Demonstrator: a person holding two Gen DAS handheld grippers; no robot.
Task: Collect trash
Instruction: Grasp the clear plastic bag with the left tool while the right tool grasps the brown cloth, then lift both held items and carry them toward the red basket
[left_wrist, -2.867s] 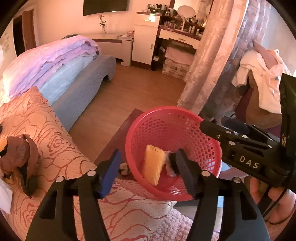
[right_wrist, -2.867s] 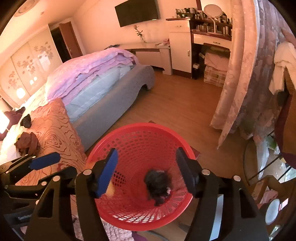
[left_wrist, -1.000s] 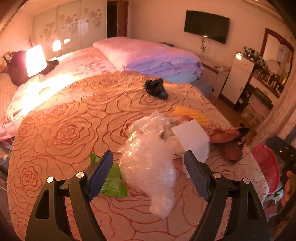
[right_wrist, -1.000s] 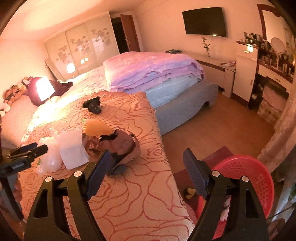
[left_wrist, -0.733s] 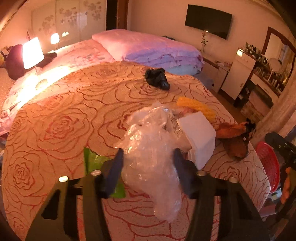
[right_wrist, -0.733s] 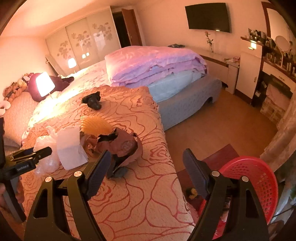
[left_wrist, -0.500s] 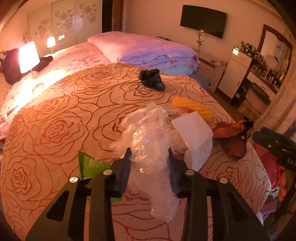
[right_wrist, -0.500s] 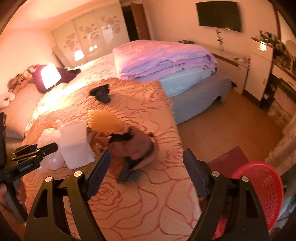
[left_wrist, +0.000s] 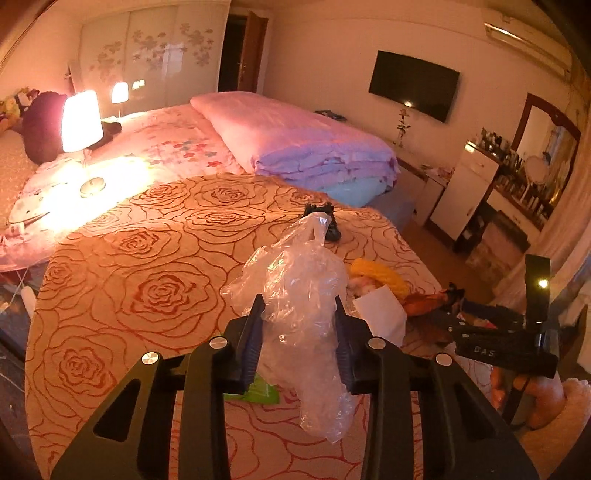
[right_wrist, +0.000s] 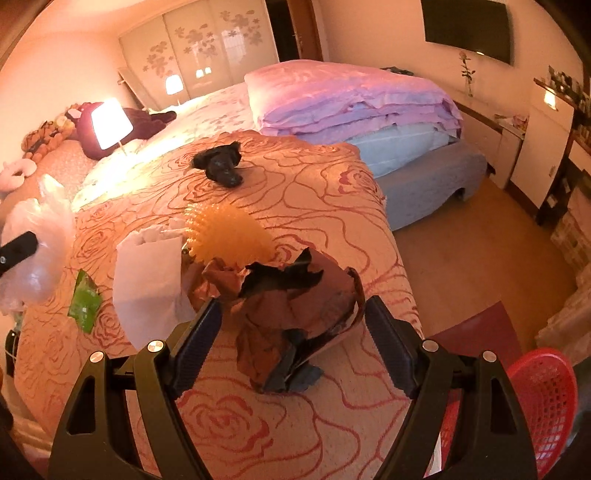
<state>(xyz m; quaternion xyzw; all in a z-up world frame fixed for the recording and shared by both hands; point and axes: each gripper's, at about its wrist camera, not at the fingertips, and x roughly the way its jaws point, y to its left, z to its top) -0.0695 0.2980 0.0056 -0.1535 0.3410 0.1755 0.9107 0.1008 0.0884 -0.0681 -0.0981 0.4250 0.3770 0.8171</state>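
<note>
My left gripper (left_wrist: 298, 306) is shut on a crumpled clear plastic bag (left_wrist: 295, 273), which hangs from the pads just above the rose-patterned bed cover (left_wrist: 147, 280). The right wrist view shows the same bag (right_wrist: 33, 236) at the far left. My right gripper (right_wrist: 292, 314) is open, its jaws standing on either side of a crumpled brown paper bag (right_wrist: 295, 291) without touching it. Behind that lie a yellow spiky ball (right_wrist: 225, 236), a white paper (right_wrist: 147, 273), a green wrapper (right_wrist: 85, 299) and a black wad (right_wrist: 221, 164). A red mesh basket (right_wrist: 543, 398) stands on the floor at lower right.
A lit lamp (left_wrist: 81, 122) stands on the far bed at the left. A folded pink quilt (left_wrist: 303, 147) lies beyond the cover. A white cabinet (left_wrist: 465, 195) and a dresser line the right wall. Wooden floor (right_wrist: 461, 251) runs between bed and basket.
My left gripper closed on the plastic bag and raised it off the cover. My right gripper swung from the basket side towards the bed and came down around the brown paper bag.
</note>
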